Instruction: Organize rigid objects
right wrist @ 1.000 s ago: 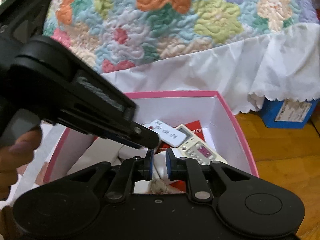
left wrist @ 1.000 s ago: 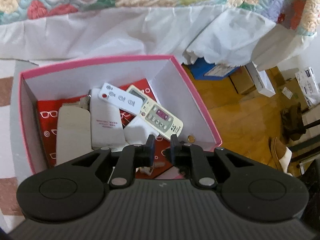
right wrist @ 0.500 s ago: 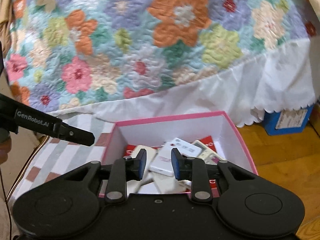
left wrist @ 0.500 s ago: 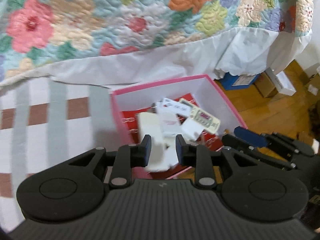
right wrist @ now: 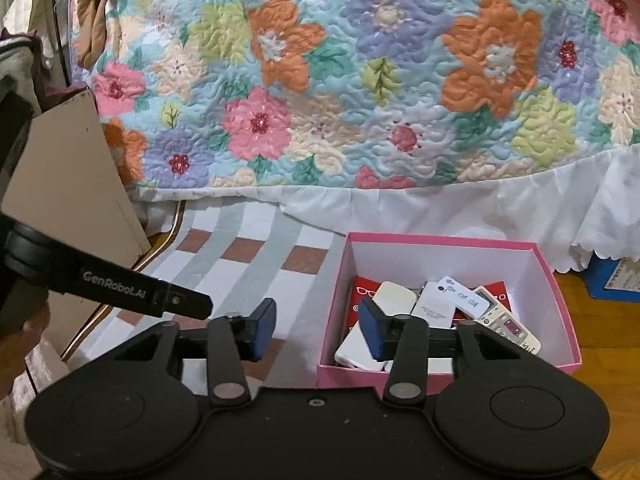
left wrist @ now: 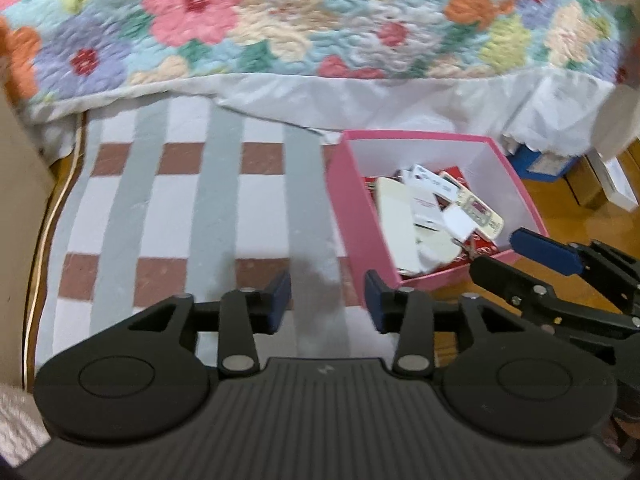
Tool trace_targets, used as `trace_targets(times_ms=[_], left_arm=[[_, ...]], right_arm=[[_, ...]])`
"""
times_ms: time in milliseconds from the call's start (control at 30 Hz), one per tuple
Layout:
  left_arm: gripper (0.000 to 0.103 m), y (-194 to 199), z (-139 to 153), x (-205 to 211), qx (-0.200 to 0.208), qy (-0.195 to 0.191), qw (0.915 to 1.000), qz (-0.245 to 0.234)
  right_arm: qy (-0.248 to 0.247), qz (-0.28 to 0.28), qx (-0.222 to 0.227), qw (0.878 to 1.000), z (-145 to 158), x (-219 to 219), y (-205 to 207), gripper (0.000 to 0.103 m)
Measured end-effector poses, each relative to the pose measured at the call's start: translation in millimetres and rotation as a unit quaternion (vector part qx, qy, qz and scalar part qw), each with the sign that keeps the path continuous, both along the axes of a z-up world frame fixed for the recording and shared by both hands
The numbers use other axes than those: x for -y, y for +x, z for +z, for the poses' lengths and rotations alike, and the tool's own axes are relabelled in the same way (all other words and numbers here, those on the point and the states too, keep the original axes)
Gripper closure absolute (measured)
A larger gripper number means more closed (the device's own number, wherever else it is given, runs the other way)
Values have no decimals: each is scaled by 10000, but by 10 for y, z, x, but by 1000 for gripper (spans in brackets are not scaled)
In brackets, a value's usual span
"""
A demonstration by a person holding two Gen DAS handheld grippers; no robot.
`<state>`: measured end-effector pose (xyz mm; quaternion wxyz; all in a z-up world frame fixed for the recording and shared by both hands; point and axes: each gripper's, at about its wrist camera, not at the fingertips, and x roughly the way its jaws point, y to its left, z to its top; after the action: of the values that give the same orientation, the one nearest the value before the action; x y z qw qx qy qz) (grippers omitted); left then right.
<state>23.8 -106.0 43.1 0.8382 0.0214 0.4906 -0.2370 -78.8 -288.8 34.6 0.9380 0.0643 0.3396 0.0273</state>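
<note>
We see a pink box with white walls, holding white remote controls, on a striped rug. Our left tool and right tool, both empty, have just been spreading, hovering near it.

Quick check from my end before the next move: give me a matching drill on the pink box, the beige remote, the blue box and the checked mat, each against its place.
Things:
1. pink box
2. beige remote
3. blue box
4. checked mat

Places:
A. under the bed's white frill, on the wooden floor
B. lying inside the pink box
C. spread on the floor beside the bed
D. at the mat's right edge, holding remotes

Pairs: 1-D, 2-B, 3-A, 4-C
</note>
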Motion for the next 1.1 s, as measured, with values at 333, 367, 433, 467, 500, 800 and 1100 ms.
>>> trace_targets(times_ms=[333, 367, 433, 467, 500, 800, 1100], left_arm=[[38, 79, -151, -133, -115, 270, 9991, 300], [34, 78, -155, -136, -114, 288, 9990, 307], [26, 78, -150, -147, -86, 316, 9989, 329], [20, 74, -144, -153, -59, 324, 9989, 344], [17, 64, -137, -162, -16, 339, 9988, 364], [0, 91, -164, -241, -131, 686, 9959, 574], [0, 100, -152, -291, -332, 861, 9935, 659]], right_arm=[[-159, -440, -239, 9986, -25, 19, 63, 17], [-208, -506, -266, 9981, -25, 22, 69, 12], [-311, -625, -247, 9973, -11, 18, 66, 8], [-357, -681, -265, 9967, -8, 16, 68, 7], [-405, -747, -317, 9959, -5, 12, 81, 6], [-684, -972, -689, 9905, 1, -9, 141, 5], [-425, -1164, -993, 9873, 13, 36, 156, 5]])
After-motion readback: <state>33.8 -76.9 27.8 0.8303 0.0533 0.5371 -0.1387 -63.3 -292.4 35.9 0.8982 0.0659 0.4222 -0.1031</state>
